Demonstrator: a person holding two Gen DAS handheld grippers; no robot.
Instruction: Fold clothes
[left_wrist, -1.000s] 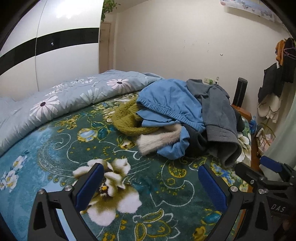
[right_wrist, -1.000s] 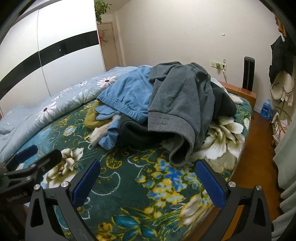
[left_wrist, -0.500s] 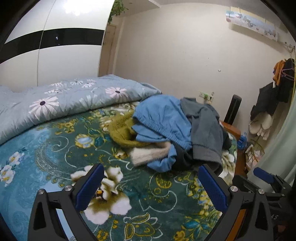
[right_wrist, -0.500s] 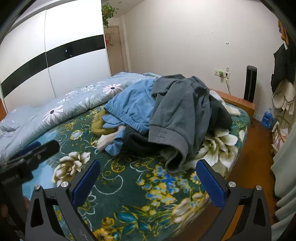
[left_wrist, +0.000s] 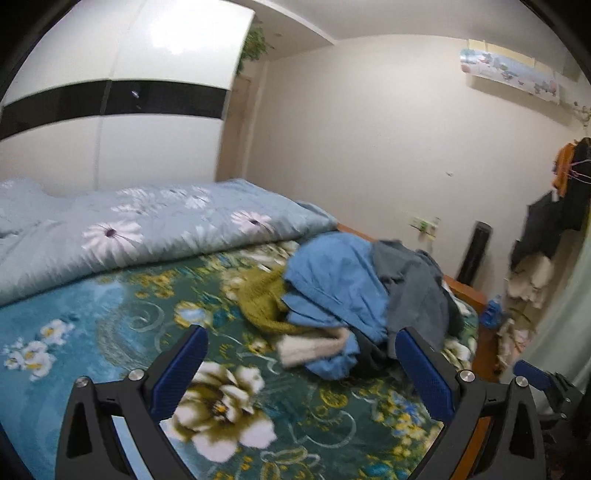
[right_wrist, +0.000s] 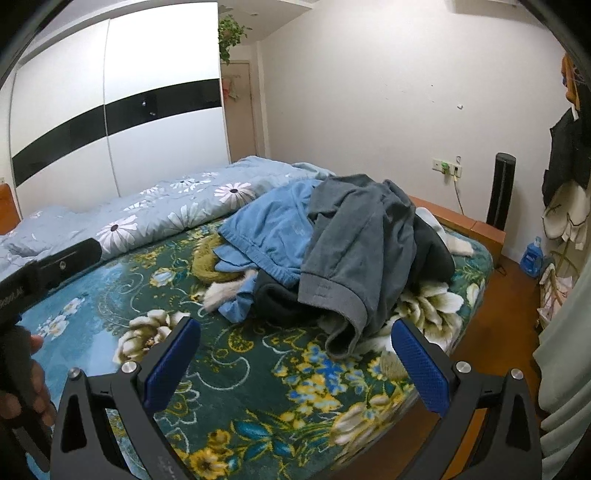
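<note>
At far left of the right wrist view, my left tool (right_wrist: 48, 266) shows as a dark bar over the bed, with my fingers (right_wrist: 26, 384) wrapped on its handle. In its own view my left tool (left_wrist: 301, 373) stands wide, both blue pads apart and nothing between them, hovering above the floral bedspread (left_wrist: 122, 332). Behind it a pale blue quilt (left_wrist: 147, 236) with daisy print lies along the far side of the bed, against the white wardrobe (left_wrist: 110, 147) with its black band.

Moving right: the pile of clothes (left_wrist: 354, 295) sits on the bedspread toward the foot of the bed, ahead of both tools and touched by neither. Contents noted: an olive knit (left_wrist: 262, 302) at the left edge, a cream fuzzy piece (left_wrist: 314, 345) at the front, a blue garment (right_wrist: 273, 225) over these, and a grey garment (right_wrist: 362, 243) draped on top and down the right side, its hem reaching the bedspread.

My right tool (right_wrist: 295, 365) is likewise wide and holds nothing; the grey hem lies just beyond its right pad.

Further right: the wooden bed frame (right_wrist: 461, 221), a black tower unit (right_wrist: 498, 188) by the wall, a blue bottle (right_wrist: 532, 254) on the floor, and hanging coats (right_wrist: 565, 158) at the edge.
</note>
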